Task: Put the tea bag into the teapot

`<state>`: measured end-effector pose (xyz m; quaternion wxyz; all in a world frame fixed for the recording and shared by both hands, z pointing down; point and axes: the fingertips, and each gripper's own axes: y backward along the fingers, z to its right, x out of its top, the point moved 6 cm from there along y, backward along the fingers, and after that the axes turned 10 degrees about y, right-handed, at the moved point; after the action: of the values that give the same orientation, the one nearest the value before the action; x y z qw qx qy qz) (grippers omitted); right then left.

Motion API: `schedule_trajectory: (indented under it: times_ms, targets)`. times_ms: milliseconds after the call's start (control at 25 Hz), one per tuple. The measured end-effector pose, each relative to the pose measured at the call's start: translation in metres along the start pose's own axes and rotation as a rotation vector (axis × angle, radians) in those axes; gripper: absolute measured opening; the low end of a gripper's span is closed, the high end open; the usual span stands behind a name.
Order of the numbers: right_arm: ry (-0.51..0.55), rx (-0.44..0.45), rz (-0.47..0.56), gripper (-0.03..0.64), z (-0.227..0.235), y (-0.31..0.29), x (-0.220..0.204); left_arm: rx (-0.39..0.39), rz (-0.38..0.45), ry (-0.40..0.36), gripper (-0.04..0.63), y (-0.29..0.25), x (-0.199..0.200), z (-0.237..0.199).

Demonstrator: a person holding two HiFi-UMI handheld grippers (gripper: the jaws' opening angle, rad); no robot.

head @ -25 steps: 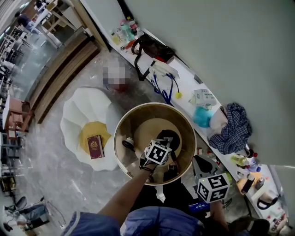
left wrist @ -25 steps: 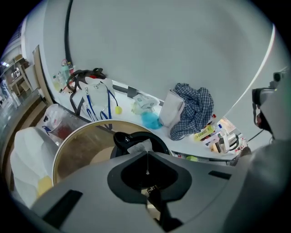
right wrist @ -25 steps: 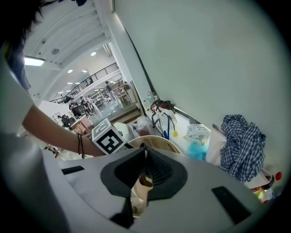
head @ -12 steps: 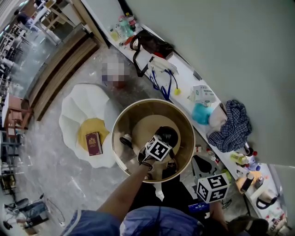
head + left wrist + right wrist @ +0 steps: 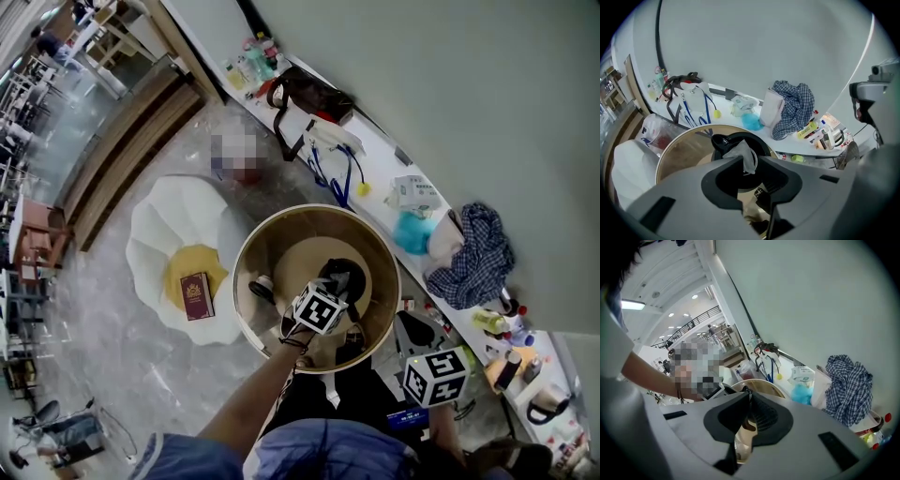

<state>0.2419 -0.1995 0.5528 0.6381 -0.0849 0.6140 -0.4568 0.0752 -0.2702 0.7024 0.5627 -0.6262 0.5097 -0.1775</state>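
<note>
Left gripper [image 5: 747, 161] is held over the round wooden table [image 5: 258, 242], marker cube up. Jaws are clamped on the tea bag [image 5: 745, 153], a pale crumpled pouch sticking out past the tips. The tea bag is seen just above the open black teapot [image 5: 723, 141], not yet inside it. The teapot [image 5: 345, 277] is set near the middle of the round table, partly covered by the left gripper [image 5: 330, 292] in the head view.

Right gripper [image 5: 749, 397] is held low and off to the right, well apart from the teapot. Its jaws are closed together at the tips, with nothing seen between them.

A checked cloth [image 5: 473, 255] and a teal bag [image 5: 411, 234] are seen on the long white table [image 5: 375, 173] by the wall. A dark red booklet [image 5: 195, 296] is laid on the yellow centre of a white petal-shaped seat [image 5: 173, 217] on the floor, beside the round table.
</note>
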Motion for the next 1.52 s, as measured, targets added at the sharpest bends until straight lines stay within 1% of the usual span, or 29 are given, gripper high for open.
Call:
schedule_trajectory:
  times_ms: [240, 440, 600, 680, 800, 920, 1000, 1080, 1160, 1280, 1440, 1520]
  targets:
    - [0.015, 0.014, 0.001, 0.029, -0.006, -0.006, 0.004, -0.006, 0.065, 0.039, 0.098, 0.015, 0.003, 0.001]
    - [0.010, 0.015, 0.003, 0.029, -0.006, -0.008, 0.006, 0.002, 0.066, 0.073, 0.098, 0.016, 0.004, -0.001]
    - [0.008, 0.015, -0.007, 0.029, -0.004, -0.007, 0.004, 0.028, 0.020, 0.041, 0.092, 0.003, 0.008, -0.001]
    - [0.005, 0.013, -0.014, 0.029, -0.002, -0.007, 0.002, 0.054, -0.033, 0.015, 0.032, -0.005, 0.011, -0.001]
    - [-0.003, 0.008, -0.022, 0.029, 0.001, -0.008, -0.001, 0.081, -0.110, -0.025, 0.026, -0.017, 0.015, -0.003]
    - [-0.012, 0.001, -0.030, 0.029, 0.006, -0.008, -0.004, 0.061, -0.156, -0.032, 0.028, -0.028, 0.016, -0.002]
    - [-0.019, -0.006, -0.034, 0.029, 0.008, -0.008, -0.006, 0.039, -0.164, -0.022, 0.031, -0.032, 0.015, 0.000]
    - [-0.023, -0.013, -0.036, 0.029, 0.011, -0.008, -0.006, 0.023, -0.152, -0.001, 0.031, -0.032, 0.015, 0.000]
    - [-0.026, -0.017, -0.033, 0.029, 0.013, -0.008, -0.005, 0.010, -0.122, 0.033, 0.031, -0.029, 0.015, 0.000]
    - [-0.036, -0.017, -0.023, 0.029, 0.017, -0.009, -0.002, 0.004, -0.088, 0.081, 0.031, -0.021, 0.013, 0.001]
    - [-0.027, -0.007, -0.010, 0.029, 0.013, -0.012, 0.005, 0.005, -0.076, 0.102, 0.031, -0.008, 0.005, 0.003]
    - [-0.015, 0.001, -0.004, 0.029, 0.008, -0.013, 0.008, -0.002, -0.056, 0.106, 0.031, -0.003, 0.002, 0.004]
